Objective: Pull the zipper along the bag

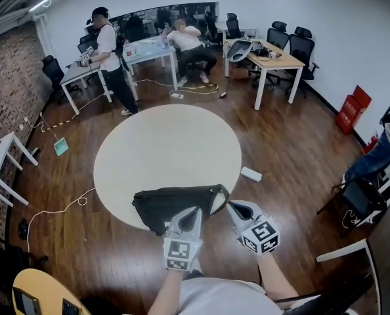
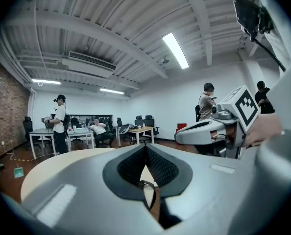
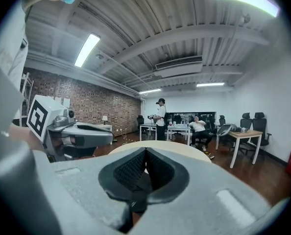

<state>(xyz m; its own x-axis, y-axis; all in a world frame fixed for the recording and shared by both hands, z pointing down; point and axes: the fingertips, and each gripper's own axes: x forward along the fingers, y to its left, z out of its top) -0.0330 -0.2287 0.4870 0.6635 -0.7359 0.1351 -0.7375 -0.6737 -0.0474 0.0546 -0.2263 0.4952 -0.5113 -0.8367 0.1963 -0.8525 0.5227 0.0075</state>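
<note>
two grippers, jaws together: left gripper pinches a thin loop, right gripper clamps the right end of the bag. its length runs leftward.

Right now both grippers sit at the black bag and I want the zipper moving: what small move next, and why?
Probably slide the left gripper leftward along the bag while the right gripper holds firm. Both sets of jaws are closed, the left on a thin dark loop, likely the zipper pull, the right on fabric at the bag's right end; most of the bag lies leftward.
</note>
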